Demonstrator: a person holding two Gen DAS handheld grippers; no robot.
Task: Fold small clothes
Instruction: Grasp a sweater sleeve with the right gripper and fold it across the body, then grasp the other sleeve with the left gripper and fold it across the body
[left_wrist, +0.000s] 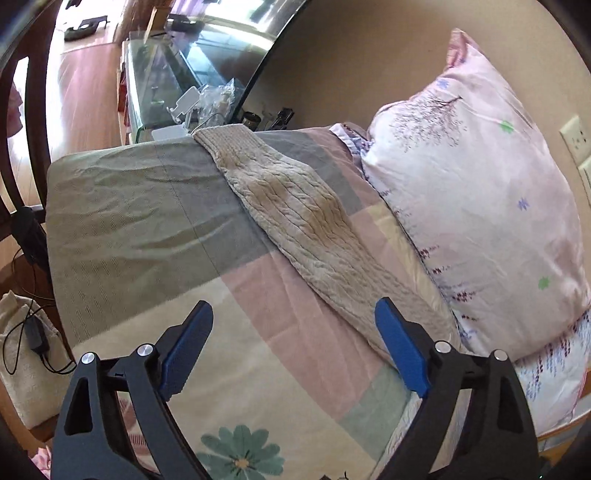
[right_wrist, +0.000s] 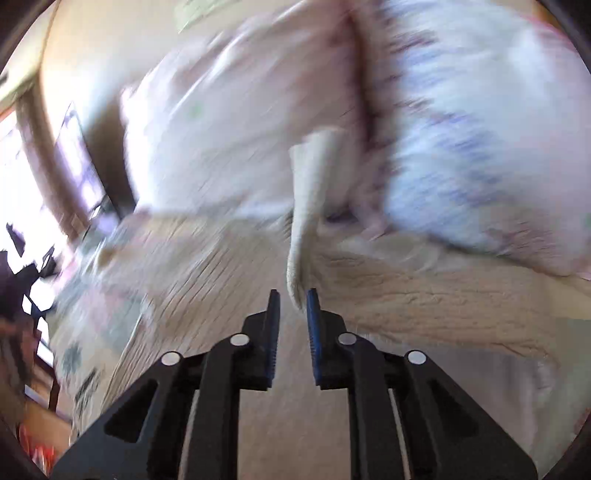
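Observation:
A beige cable-knit garment (left_wrist: 295, 206) lies stretched out on the patchwork bedspread (left_wrist: 147, 221), running from the far bed edge toward the pillows. My left gripper (left_wrist: 293, 328) is open and empty, hovering above the bedspread just short of the garment's near end. In the blurred right wrist view the same knit (right_wrist: 424, 302) spreads below my right gripper (right_wrist: 293, 295). Its jaws are nearly closed with a raised flap of the knit (right_wrist: 306, 206) standing just beyond the tips. The frames do not show whether the flap is pinched.
A large pink floral pillow (left_wrist: 472, 206) leans against the wall on the right, with a second floral pillow (left_wrist: 554, 373) under it. A glass-topped cabinet (left_wrist: 166, 81) with small items stands beyond the bed. A chair and cables (left_wrist: 33, 332) are at the left.

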